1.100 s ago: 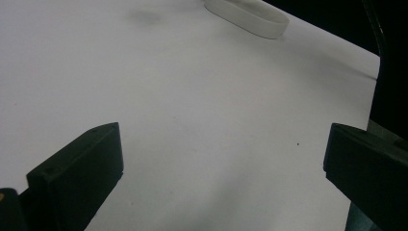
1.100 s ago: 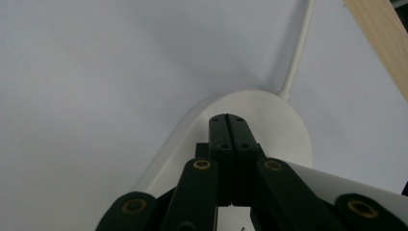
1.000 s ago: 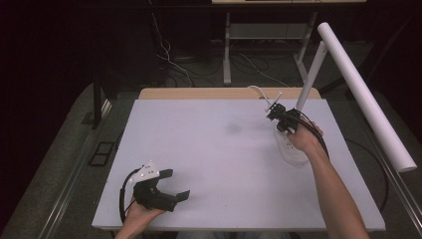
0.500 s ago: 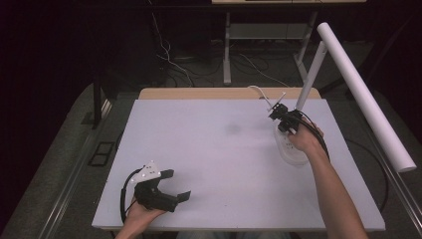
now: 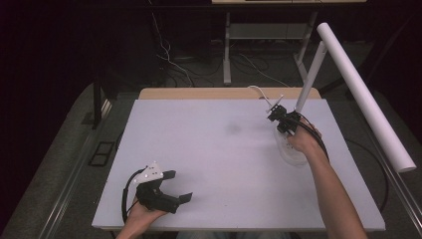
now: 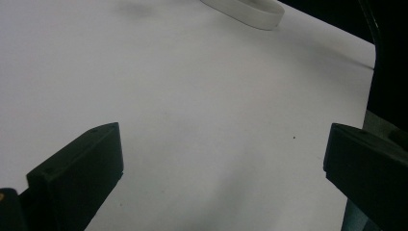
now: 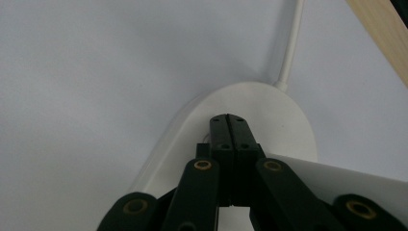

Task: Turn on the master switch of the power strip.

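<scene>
The white desk lamp [image 5: 318, 74] stands at the far right of the white table [image 5: 219, 164], and everything else here is placed from it. Its flat oval base [image 5: 291, 152] rests on the tabletop, partly under the person's right hand [image 5: 301, 139]. From the base a slim white arm [image 5: 309, 79] rises tilted toward the far edge, and it meets a long white tube head [image 5: 366, 94] that slants out past the table's right edge.

The right gripper [image 5: 280, 118] sits over the lamp's base, at the foot of the arm. In the right gripper view its two black jaws are pressed flat together with no gap and nothing between them, and the tips [image 7: 227, 120] point at the base [image 7: 269, 120]; whether they touch its surface I cannot tell. The lamp's thin white cord [image 7: 290, 53] leaves the base's far rim and runs away across the table toward the wooden edge [image 7: 377, 33].

The left gripper [image 5: 164, 191] is well apart from the lamp, near the table's near left edge, lying in the person's left hand [image 5: 142, 216]. Its jaws stand wide apart and hold nothing; the left gripper view looks between them across bare tabletop [image 6: 202, 120] to the rim of the lamp base [image 6: 250, 12], far off at the top.
</scene>
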Available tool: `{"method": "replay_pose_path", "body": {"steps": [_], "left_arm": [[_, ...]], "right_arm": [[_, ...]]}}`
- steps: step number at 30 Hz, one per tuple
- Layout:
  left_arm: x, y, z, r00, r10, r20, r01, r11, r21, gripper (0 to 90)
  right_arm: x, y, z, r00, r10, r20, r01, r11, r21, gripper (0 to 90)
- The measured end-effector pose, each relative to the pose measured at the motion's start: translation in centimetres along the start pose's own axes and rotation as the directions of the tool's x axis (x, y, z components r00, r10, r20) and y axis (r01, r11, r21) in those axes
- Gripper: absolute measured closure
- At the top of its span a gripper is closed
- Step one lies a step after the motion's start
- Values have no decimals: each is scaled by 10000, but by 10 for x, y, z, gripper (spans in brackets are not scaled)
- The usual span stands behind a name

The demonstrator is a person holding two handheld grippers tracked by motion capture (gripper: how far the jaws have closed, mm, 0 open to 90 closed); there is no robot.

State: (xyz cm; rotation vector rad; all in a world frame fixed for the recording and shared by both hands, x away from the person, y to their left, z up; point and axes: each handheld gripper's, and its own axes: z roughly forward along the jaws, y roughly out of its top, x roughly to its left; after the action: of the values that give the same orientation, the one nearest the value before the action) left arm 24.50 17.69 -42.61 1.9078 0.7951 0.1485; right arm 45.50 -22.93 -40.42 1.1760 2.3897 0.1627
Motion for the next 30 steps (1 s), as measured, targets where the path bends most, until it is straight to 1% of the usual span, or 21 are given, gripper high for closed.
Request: {"method": "replay_pose_path", "body": {"steps": [2, 3, 7, 10, 13, 15, 17, 20, 21, 23, 27, 30], "left_arm": [[0, 0, -1, 10000, 13, -2, -13, 10000, -5, 0], [1, 0, -1, 10000, 20, -12, -20, 10000, -3, 0], [2, 0, -1, 10000, -12, -39, 12, 10000, -18, 0], [3, 0, -1, 10000, -11, -46, 11, 10000, 26, 0], [2, 0, -1, 10000, 33, -47, -33, 10000, 37, 0], [2, 0, -2, 10000, 58, -49, -58, 10000, 34, 0], [4, 0, -2, 10000, -21, -83, 21, 10000, -24, 0], [5, 0, -4, 9998, -131, -130, 131, 9999, -70, 0], [6, 0, -4, 9998, -117, -143, 115, 9999, -100, 0], [6, 0, -4, 9998, -126, -152, 125, 9999, -103, 0], [4, 0, -5, 9998, -130, -133, 129, 9999, -101, 0], [4, 0, -4, 9998, -167, -131, 166, 9998, -124, 0]], "right_arm": [[-4, -1, 1, 9996, 190, -196, -192, 9998, -84, 900], [-5, -1, 1, 9988, 383, -307, -386, 9992, -92, 900], [-9, -3, 1, 9969, 537, -568, -551, 9982, -233, 900], [-7, -2, 2, 9981, 429, -447, -437, 9989, -173, 900], [-4, -1, 3, 9992, 353, -183, -356, 9992, -174, 900], [-3, 0, 4, 9993, 361, -97, -363, 9990, -265, 900], [-1, 0, 3, 9996, 280, 18, -279, 9994, -187, 899], [-1, 1, 2, 9995, 309, -10, -309, 9994, -120, 899], [-1, 1, 2, 9997, 230, 10, -230, 9996, -143, 899], [-2, 2, 1, 9994, 329, -92, -331, 9991, -266, 898], [-1, 2, 1, 9996, 288, 37, -287, 9993, -221, 898], [-3, 3, -1, 9993, 373, -82, -375, 9990, -261, 898]]}}
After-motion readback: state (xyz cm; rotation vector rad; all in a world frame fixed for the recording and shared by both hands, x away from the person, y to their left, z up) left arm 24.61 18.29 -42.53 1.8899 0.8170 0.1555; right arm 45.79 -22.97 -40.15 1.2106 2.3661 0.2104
